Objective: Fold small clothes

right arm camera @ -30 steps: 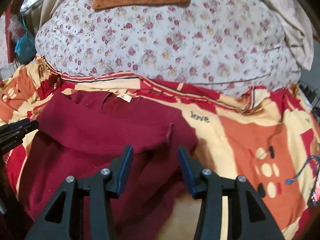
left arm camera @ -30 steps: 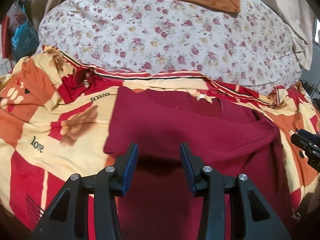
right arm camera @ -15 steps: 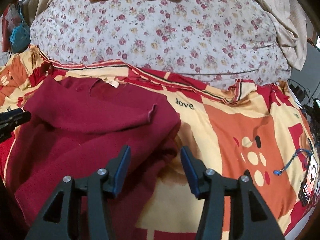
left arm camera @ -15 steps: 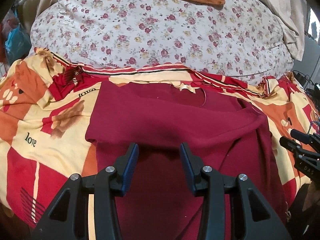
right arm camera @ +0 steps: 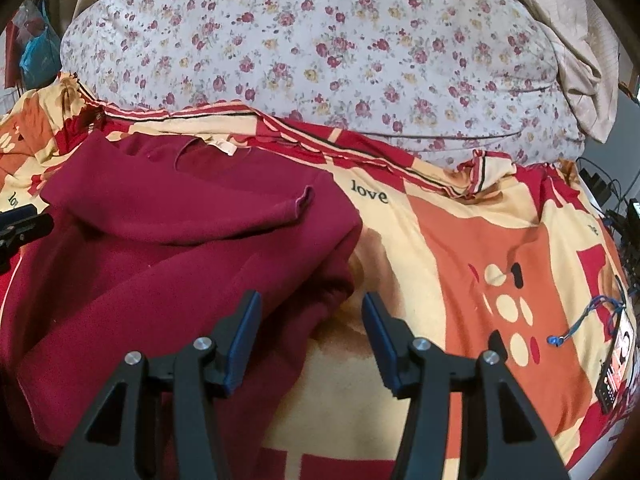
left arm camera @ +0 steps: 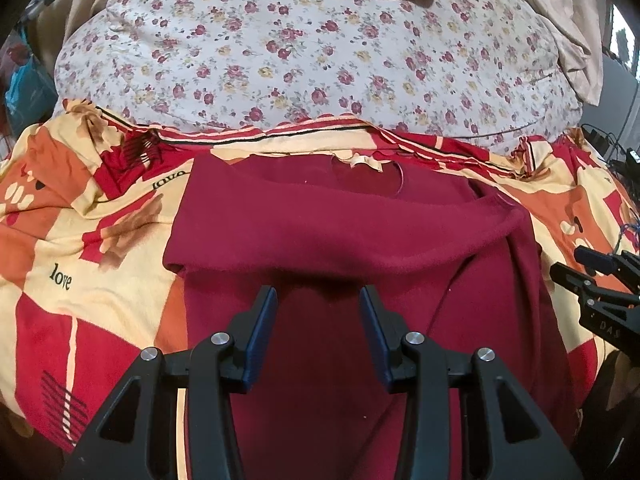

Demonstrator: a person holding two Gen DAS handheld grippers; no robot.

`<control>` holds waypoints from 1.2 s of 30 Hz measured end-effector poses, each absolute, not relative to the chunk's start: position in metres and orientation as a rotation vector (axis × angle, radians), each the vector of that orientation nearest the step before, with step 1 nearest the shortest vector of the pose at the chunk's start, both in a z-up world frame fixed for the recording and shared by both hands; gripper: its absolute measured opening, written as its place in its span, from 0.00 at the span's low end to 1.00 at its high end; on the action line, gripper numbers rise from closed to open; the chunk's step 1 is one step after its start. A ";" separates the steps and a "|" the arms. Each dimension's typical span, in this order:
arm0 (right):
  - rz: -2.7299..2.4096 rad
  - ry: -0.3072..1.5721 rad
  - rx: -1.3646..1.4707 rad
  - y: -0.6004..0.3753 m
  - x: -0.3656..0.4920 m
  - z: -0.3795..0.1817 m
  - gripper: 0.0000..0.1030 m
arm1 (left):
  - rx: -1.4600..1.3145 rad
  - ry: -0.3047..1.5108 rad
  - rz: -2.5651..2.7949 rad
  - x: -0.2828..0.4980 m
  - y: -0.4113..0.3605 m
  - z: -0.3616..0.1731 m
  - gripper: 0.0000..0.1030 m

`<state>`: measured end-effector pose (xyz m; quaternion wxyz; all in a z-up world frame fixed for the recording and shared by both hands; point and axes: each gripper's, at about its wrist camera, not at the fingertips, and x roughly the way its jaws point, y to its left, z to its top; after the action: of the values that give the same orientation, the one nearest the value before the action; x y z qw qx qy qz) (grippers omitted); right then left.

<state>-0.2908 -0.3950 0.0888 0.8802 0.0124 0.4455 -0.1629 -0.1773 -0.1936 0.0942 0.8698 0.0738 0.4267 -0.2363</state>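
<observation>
A dark red knit top (left arm camera: pixel 320 220) lies spread on a bed, its round neckline at the far edge with a small pale label (left arm camera: pixel 364 162) showing inside the collar. One sleeve (right arm camera: pixel 224 216) is folded across the chest, its cuff resting near the right shoulder. The right side of the garment is bunched into soft ridges along its edge. The lower body stretches toward the near edge.

Right tongs (right arm camera: pixel 312 316) agape, empty, above maroon shirt (right arm camera: pixel 168 248) edge.
</observation>
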 end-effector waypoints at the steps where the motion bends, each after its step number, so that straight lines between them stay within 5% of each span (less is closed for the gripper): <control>1: -0.340 0.928 0.025 -0.395 -0.291 0.089 0.54 | 0.157 0.893 -0.496 -0.178 -0.194 0.094 0.20; 18: -0.296 0.930 0.019 -0.387 -0.298 0.099 0.54 | 0.204 0.888 -0.478 -0.190 -0.187 0.089 0.20; 23: 0.001 0.969 0.253 -0.381 -0.307 0.104 0.54 | 0.228 0.892 -0.469 -0.196 -0.179 0.086 0.20; 33: 0.214 1.156 0.384 -0.344 -0.314 0.045 0.54 | 0.196 0.915 -0.456 -0.195 -0.159 0.082 0.20; 36: 0.223 1.112 0.415 -0.343 -0.311 0.039 0.38 | 0.192 0.919 -0.452 -0.193 -0.154 0.081 0.20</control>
<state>-0.3107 -0.3432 0.0395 0.8231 0.1953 0.5229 0.1051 -0.1930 -0.1541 0.0811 0.8674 0.0915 0.4389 -0.2158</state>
